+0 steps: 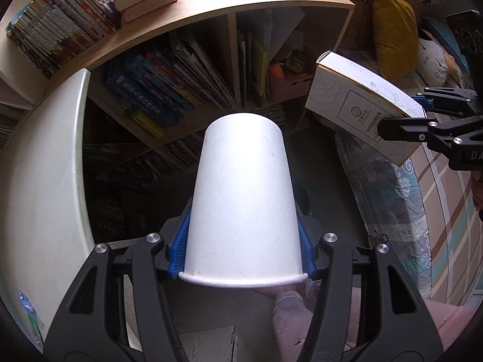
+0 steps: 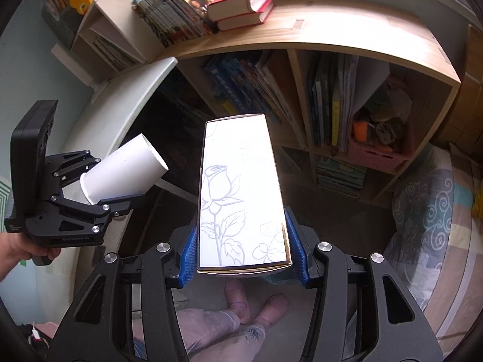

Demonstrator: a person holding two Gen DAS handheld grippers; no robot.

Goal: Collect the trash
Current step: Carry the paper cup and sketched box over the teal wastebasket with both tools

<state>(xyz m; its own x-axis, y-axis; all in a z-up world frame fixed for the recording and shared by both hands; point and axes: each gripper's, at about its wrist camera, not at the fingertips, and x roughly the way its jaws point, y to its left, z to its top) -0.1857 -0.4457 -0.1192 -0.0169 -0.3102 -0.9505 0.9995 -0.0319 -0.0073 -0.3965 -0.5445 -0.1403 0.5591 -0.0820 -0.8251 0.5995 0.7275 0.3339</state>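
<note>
Bookshelf (image 1: pixel 211 9) looming ahead, bed (image 1: pixel 437 211) alongside; left tool (image 1: pixel 243 250) gripping paper cup (image 1: pixel 244 199) near its rim; right tool (image 2: pixel 241 250) clamping flower-printed box (image 2: pixel 241 193); keeping both grips steady, carrying level, hunting for a bin, none showing.

This was a home, most likely a child's bedroom. A low wooden cubby bookshelf (image 2: pixel 332 45) at twelve o'clock was crammed with slanting picture books, and two thick red hardback books (image 2: pixel 241 4) lay stacked on top. At three o'clock was a bed with a striped, swirl-patterned quilt (image 1: pixel 422 211) and a mustard-yellow cushion (image 1: pixel 392 30).
</note>
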